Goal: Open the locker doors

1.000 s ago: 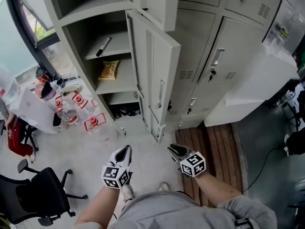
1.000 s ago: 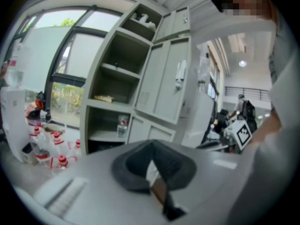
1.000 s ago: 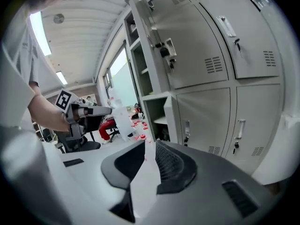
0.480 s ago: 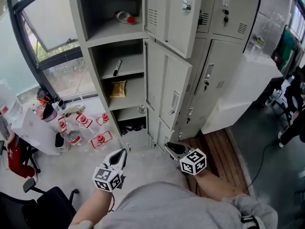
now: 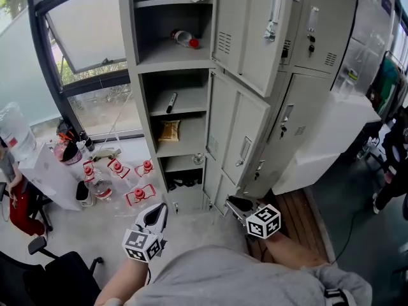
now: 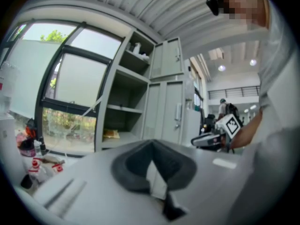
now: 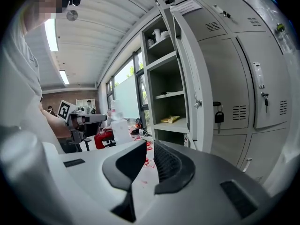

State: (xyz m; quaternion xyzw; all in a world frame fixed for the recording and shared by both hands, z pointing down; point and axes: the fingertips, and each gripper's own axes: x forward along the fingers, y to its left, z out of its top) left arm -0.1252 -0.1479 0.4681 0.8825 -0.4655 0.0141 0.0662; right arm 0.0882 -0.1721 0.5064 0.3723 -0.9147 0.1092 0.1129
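The left gripper (image 5: 160, 210) and the right gripper (image 5: 233, 203) are held low in front of the locker (image 5: 143, 107), both short of the locker doors (image 5: 252, 30) and touching none of them. The left gripper's jaws meet at the tips with nothing between them. The right gripper's jaws have just been closing and now stand a narrow slit apart, empty. In the head view the right gripper's tips lie just below the foot of the lower open door (image 5: 242, 139). In the right gripper view an open door's edge (image 7: 194, 88) stands ahead, clear of the jaws.

The person stands on a pale floor (image 5: 191, 225), with wooden boards (image 5: 306, 203) at the right. A window (image 5: 83, 30) is to the left of the locker, with red-capped bottles (image 5: 137, 193) on the floor below it and a black office chair (image 5: 57, 279) nearer the person.

The left column's doors hang open, swung to the right, baring shelves with a bottle (image 5: 183, 39), a marker (image 5: 171, 102) and a snack packet (image 5: 169, 130). The shut doors (image 5: 325, 24) stand in the next column. All are pale grey metal with vent slits and handles; a key (image 7: 219, 117) hangs from one lock
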